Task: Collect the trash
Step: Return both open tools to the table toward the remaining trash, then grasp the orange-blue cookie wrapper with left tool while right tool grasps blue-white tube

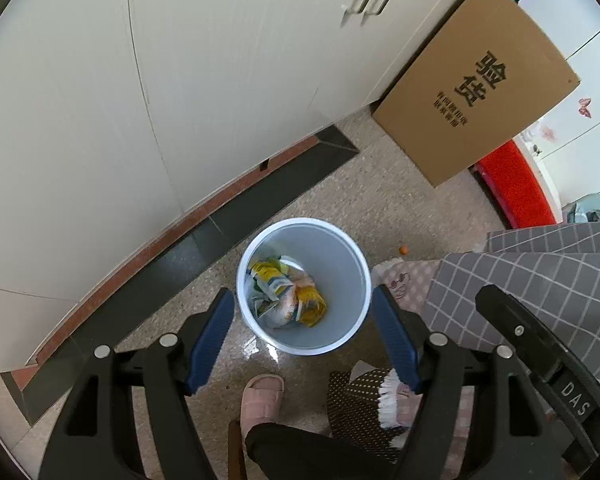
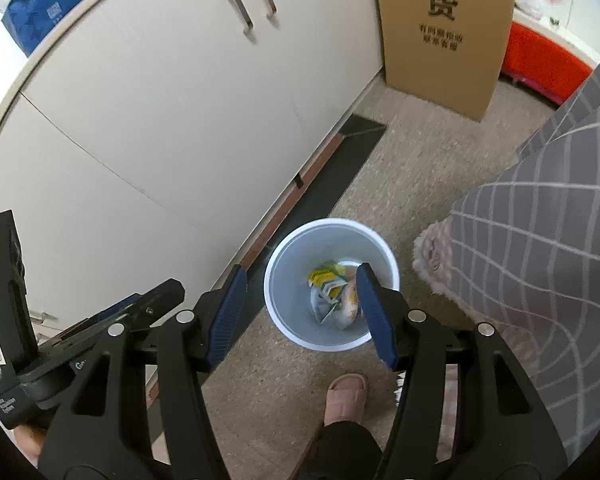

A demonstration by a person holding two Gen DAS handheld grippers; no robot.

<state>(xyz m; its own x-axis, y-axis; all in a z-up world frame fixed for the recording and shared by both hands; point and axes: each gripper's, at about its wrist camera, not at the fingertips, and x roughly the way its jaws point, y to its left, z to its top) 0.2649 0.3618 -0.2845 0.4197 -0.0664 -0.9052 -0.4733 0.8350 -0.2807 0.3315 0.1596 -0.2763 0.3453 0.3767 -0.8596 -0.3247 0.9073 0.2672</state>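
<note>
A white waste bin (image 1: 300, 223) stands on the speckled floor beside the cabinet base. Crumpled yellow and white wrappers (image 1: 288, 296) lie at its bottom. My left gripper (image 1: 302, 294) hangs open above the bin, its blue pads apart with nothing between them. In the right wrist view the same bin (image 2: 332, 222) holds the wrappers (image 2: 334, 286). My right gripper (image 2: 302, 270) is open over it and holds nothing. Its right finger hides part of the wrappers.
White cabinet doors (image 1: 180, 80) run along the left. A cardboard box (image 1: 476, 84) leans at the cabinet's end, with a red object (image 1: 512, 184) behind it. Grey checked cloth (image 2: 540, 240) hangs on the right. A slippered foot (image 1: 260, 400) stands near the bin. A small orange bit (image 1: 402, 249) lies on the floor.
</note>
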